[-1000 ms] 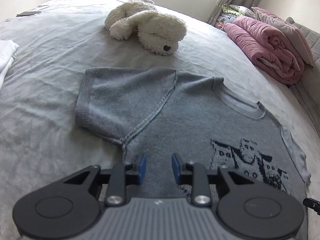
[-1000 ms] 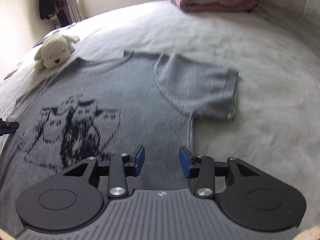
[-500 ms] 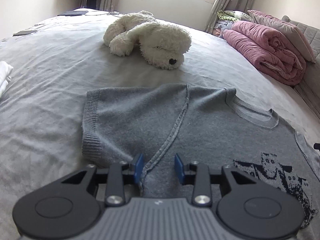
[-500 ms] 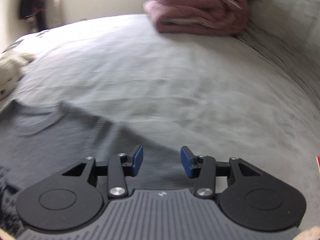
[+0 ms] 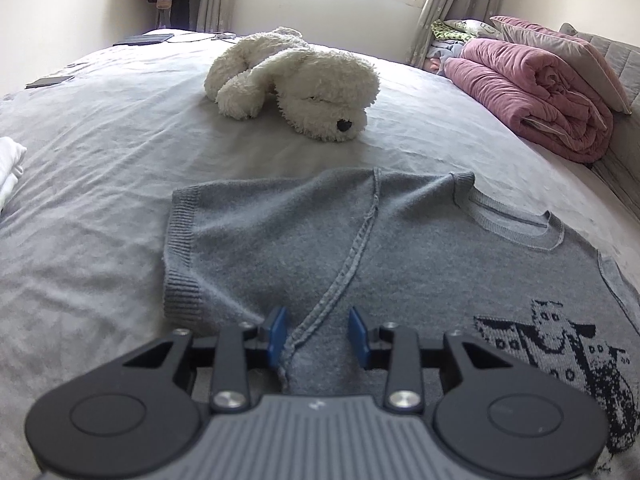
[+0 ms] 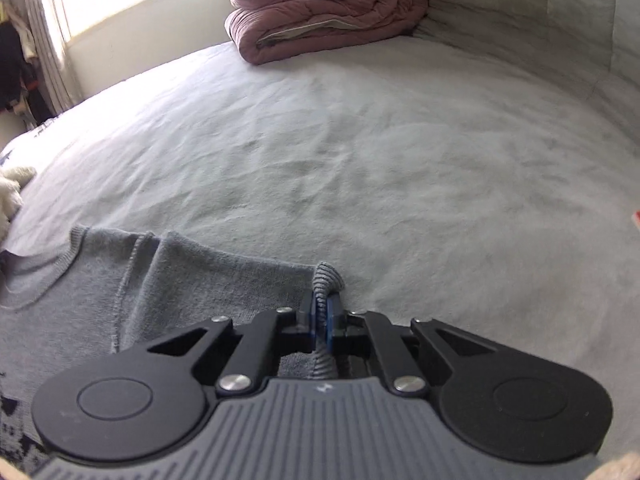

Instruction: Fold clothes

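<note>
**Right tongs on sleeve cuff, left tongs not yet gripping**

Grey sweater (image 5: 400, 248) lies flat on the bed (image 5: 100, 160), front up, pattern toward the hem, both sleeves spread out to the sides.

Risks from here:
- Right side has only a thin pinch of ribbed cuff (image 6: 325, 280). Knit is stretchy, so a fast pull could slip it out of the pads, or drag the whole sweater across the sheet instead of folding the sleeve in.
- Left side isn't holding anything. If right lifts first w/o the left pinning or gripping, the body prob. shifts & the fold line goes crooked.
- Left tongs sit over the underarm seam (image 5: 340, 280); closing there may grab front + back layers, or bed sheet too. Can't tell from this angle how deep the pads reach into the fabric.
- Plush dog (image 5: 296, 84) sits just beyond the left sleeve; a wide swing could bump it.

Tongs:
- Right tongs (image 6: 322, 316): together, clamped on the cuff, which bunches up betw. the pads.
- Left tongs (image 5: 318, 334): apart, partway, pads either side of the seam ridge, fabric betw. them but not squeezed.
</note>
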